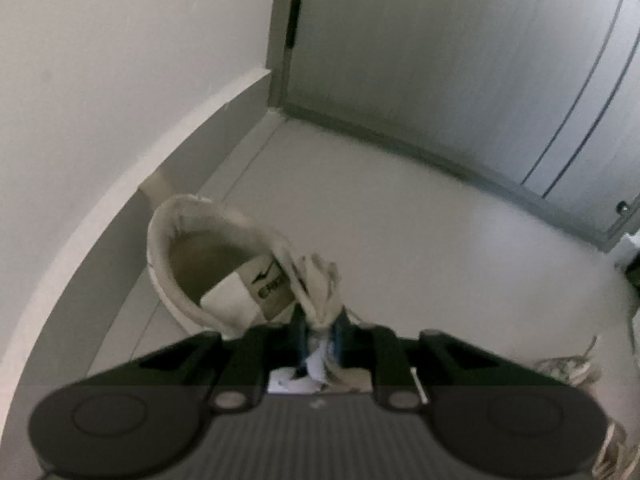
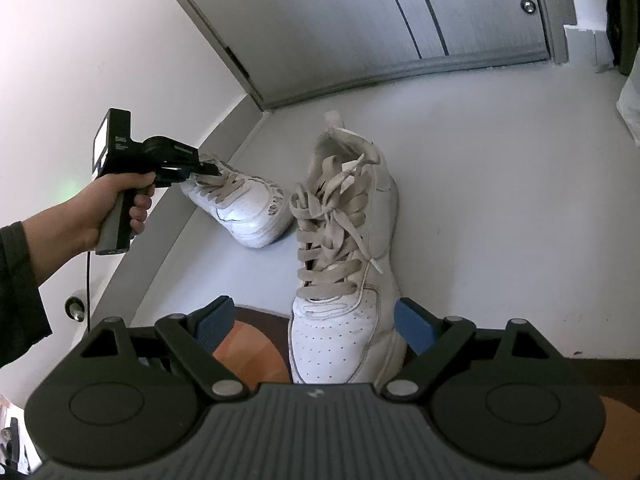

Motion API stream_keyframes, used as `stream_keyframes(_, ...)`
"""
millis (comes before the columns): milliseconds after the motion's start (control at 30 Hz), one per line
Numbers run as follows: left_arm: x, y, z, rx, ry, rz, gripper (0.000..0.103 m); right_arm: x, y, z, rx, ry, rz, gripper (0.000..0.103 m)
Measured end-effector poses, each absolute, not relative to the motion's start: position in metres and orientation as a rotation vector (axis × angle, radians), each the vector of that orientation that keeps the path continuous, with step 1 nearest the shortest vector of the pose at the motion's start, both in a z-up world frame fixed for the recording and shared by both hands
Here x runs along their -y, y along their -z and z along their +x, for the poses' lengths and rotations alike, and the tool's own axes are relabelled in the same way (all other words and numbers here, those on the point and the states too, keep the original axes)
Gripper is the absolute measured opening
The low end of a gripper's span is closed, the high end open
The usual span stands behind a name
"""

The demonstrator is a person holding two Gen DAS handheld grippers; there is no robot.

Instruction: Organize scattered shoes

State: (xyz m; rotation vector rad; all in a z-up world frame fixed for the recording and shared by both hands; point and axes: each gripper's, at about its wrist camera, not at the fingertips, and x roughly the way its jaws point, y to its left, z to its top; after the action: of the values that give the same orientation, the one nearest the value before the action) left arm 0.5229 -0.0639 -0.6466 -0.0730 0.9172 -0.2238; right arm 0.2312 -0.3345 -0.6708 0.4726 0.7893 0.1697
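Note:
Two white sneakers lie on the pale floor near the wall corner. The far sneaker (image 2: 248, 212) rests against the left wall. My left gripper (image 2: 208, 170), held by a hand (image 2: 120, 200), is shut on its laces. In the left wrist view that sneaker (image 1: 208, 248) shows its open collar and printed insole, with the bunched laces (image 1: 320, 288) pinched in my left gripper (image 1: 318, 336). The near sneaker (image 2: 344, 240) points its toe toward me. My right gripper (image 2: 316, 324) stands open astride that toe; the left blue pad (image 2: 216, 320) is clear of the shoe.
A grey door (image 2: 400, 12) closes off the back, and a white wall (image 2: 100, 40) with a baseboard runs along the left. A brown-and-orange mat (image 2: 252, 352) lies under my right gripper. A cable (image 2: 88, 280) hangs from the left tool. Dark items (image 2: 624, 20) stand far right.

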Motion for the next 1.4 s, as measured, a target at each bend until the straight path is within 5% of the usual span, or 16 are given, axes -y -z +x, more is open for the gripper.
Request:
stream_keyframes(1067,0.044,0.431,0.365,-0.680,0.556,0.013,0.011,0.264,0.573,0.182,-0.635,-0.313,0.209,0.096)
stream_keyframes(1400,0.061,0.430,0.318,-0.709,0.704,0.085,0.011,0.229,0.550,0.174,-0.644,-0.402,0.133,0.099)
